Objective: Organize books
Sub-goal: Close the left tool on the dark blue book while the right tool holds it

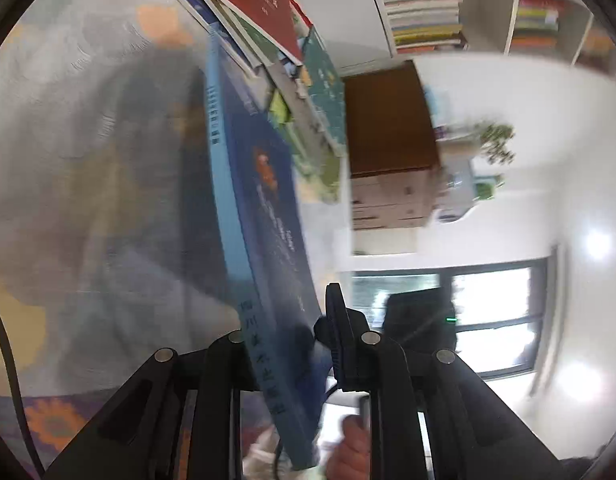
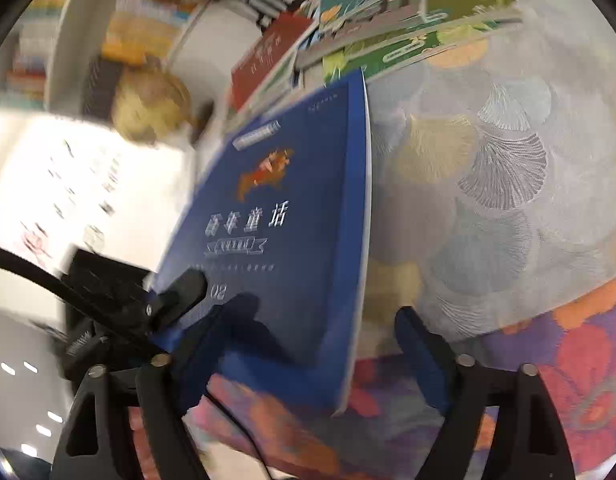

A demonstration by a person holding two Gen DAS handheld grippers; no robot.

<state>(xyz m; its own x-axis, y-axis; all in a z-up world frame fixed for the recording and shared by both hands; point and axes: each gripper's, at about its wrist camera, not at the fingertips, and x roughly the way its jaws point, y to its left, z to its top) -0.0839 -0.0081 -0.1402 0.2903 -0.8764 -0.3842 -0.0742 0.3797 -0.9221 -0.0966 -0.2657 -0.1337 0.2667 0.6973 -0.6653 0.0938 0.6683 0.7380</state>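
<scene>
A dark blue book (image 1: 263, 216) with a light blue spine and an orange figure on its cover stands on edge, lifted off the patterned cloth. My left gripper (image 1: 291, 344) is shut on its near end. In the right wrist view the same blue book (image 2: 291, 220) shows its cover, and the left gripper's finger (image 2: 183, 292) pinches its corner. My right gripper (image 2: 328, 332) is open around the book's lower edge, the jaws apart and not pressing it. A loose pile of books, with a red one (image 1: 259, 4) and a green one (image 2: 392, 12), lies beyond.
The surface is a grey cloth (image 2: 500, 184) with fan and flower patterns. White shelves with stacked books (image 1: 424, 4) stand behind. A brown cabinet (image 1: 388, 120) and a window (image 1: 492, 304) show past the table edge. A black stand (image 2: 267, 0) sits by the pile.
</scene>
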